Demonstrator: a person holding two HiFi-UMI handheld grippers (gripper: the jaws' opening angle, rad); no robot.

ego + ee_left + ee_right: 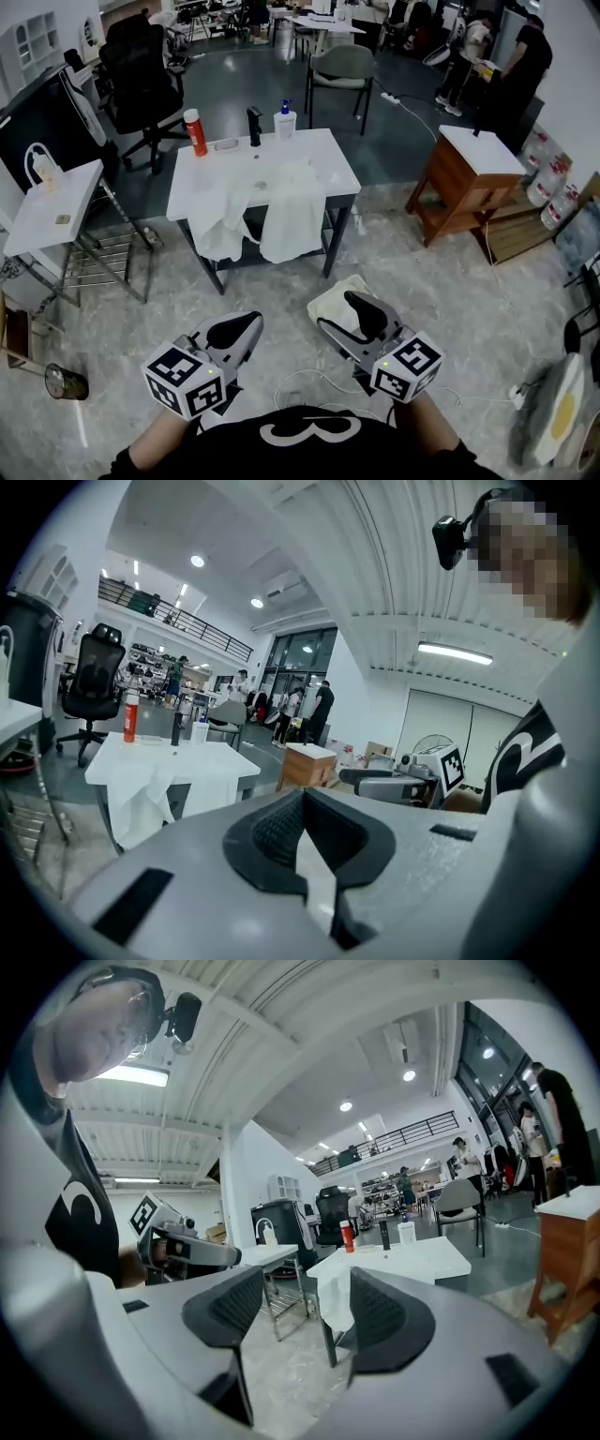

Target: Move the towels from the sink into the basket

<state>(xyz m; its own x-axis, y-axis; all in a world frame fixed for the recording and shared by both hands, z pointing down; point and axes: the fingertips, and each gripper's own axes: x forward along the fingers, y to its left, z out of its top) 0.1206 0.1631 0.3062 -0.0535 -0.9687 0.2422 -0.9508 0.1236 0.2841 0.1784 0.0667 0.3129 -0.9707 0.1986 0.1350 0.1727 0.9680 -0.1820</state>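
Far ahead of us, a white worktop [192, 187] carries limp white towels [281, 214] draped over its near edge. They look soft and light, best pinched at a hanging fold. Near us, left gripper [251, 323] fingers are clenched on nothing; right gripper [337, 314] fingers are released.

You wore a black top [394, 455] with a white curling print [305, 431] on the chest, a small black camera [452, 532] mounted at your head, your left gripper [242, 328] and right gripper [360, 309] were grey-shelled, black ribbed pads [230, 1305] inside, each carrying a white cube [187, 380] of black square markers.
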